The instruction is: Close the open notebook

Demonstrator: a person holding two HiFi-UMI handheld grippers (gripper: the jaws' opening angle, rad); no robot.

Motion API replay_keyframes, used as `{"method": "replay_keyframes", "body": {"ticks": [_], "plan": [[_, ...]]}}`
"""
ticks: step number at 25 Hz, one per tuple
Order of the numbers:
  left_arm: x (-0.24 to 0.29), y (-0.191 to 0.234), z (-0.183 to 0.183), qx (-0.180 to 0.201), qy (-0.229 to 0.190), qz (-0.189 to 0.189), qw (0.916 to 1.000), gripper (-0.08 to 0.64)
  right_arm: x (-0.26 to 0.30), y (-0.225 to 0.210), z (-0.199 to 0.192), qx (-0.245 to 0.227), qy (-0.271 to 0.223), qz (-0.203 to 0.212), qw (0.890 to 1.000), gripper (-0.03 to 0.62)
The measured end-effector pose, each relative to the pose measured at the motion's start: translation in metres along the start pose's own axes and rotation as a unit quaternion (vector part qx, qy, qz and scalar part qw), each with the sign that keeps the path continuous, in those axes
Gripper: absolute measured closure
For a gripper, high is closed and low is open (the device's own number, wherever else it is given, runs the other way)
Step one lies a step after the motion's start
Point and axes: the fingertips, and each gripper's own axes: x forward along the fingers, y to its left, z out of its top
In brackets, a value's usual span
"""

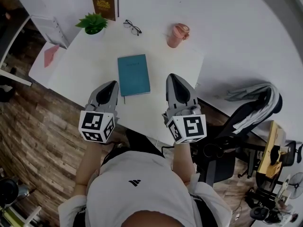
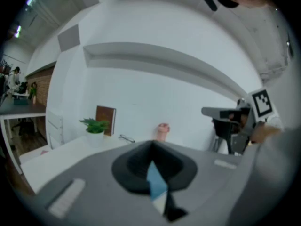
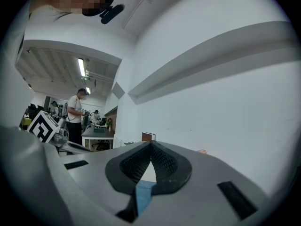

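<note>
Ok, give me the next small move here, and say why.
Probably just draw both grippers back toward the body and rest them. The notebook already lies shut and flat on the table, teal cover up. The left gripper and right gripper hang either side of its near end, clear of it, jaws together and holding nothing. Nothing looks left to close.

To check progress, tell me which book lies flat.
The teal notebook, closed on the table; the brown book stands upright by the plant.
</note>
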Motion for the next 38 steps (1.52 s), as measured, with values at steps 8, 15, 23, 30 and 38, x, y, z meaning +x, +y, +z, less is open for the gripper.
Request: {"method": "replay_keyframes", "body": {"ticks": [8, 15, 23, 30, 38], "plan": [[-0.055, 0.017, 0.029, -0.009, -0.054, 0.039, 0.9977, 0.552, -0.028, 0.018, 0.013, -0.007, -0.016, -0.002, 1.0, 0.6], [-0.097, 0.018, 0.052, 0.009, -0.096, 0.058, 0.9936, 0.551, -0.052, 0.032, 0.025, -0.015, -0.028, -0.006, 0.999, 0.601], [-0.135, 0.007, 0.072, 0.044, -0.143, 0.073, 0.9861, 0.551, -0.073, 0.048, 0.033, -0.025, -0.039, -0.007, 0.999, 0.601], [-0.167, 0.005, 0.083, 0.048, -0.179, 0.088, 0.9786, 0.551, -0.092, 0.062, 0.042, -0.033, -0.048, -0.011, 0.998, 0.601], [-0.192, 0.001, 0.085, 0.057, -0.192, 0.092, 0.9754, 0.551, -0.111, 0.074, 0.046, -0.035, -0.056, -0.018, 0.998, 0.602]]}}
